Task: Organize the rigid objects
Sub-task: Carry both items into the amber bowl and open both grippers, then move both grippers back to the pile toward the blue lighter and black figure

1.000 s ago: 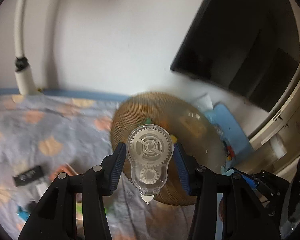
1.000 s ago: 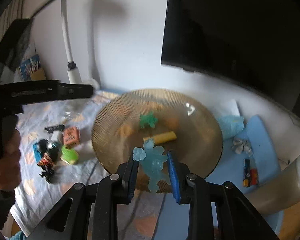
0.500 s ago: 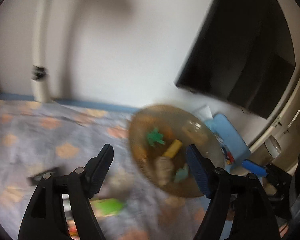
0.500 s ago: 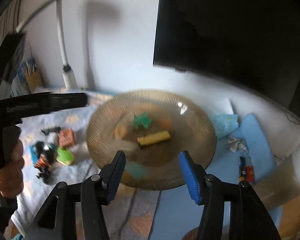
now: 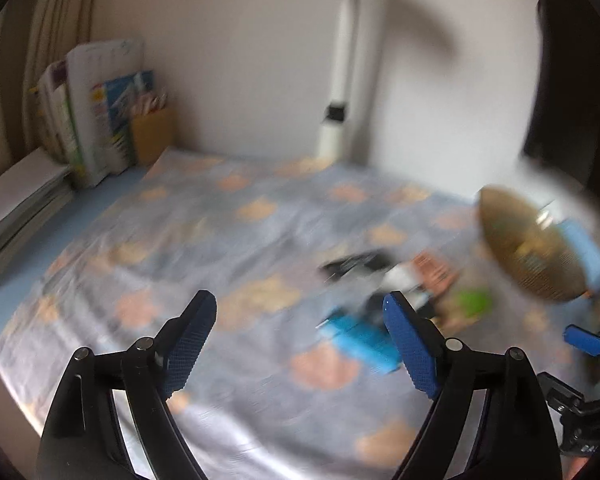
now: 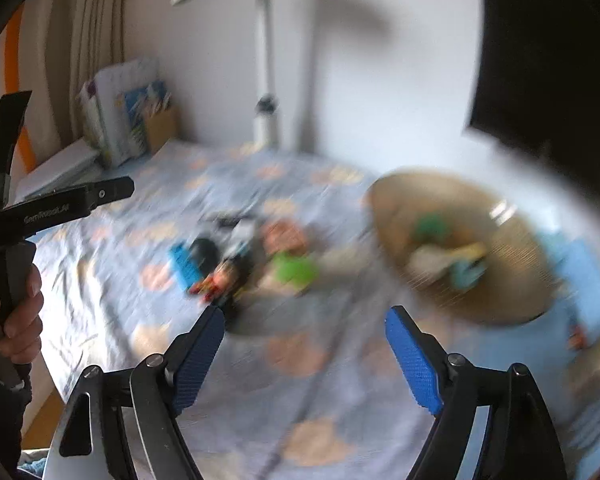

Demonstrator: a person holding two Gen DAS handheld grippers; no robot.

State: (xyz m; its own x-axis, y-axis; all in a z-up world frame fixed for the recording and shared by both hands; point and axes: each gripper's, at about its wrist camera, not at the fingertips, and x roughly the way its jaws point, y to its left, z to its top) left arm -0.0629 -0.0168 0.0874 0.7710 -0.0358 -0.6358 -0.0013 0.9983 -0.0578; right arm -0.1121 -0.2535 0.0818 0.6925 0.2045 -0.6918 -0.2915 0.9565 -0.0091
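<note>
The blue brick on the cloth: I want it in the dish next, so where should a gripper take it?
Probably across the narrow sides of the blue brick, coming from above on its open left edge: it seems to lie flat, and the dark toy crowds its right side. Blur hides finer detail.
</note>
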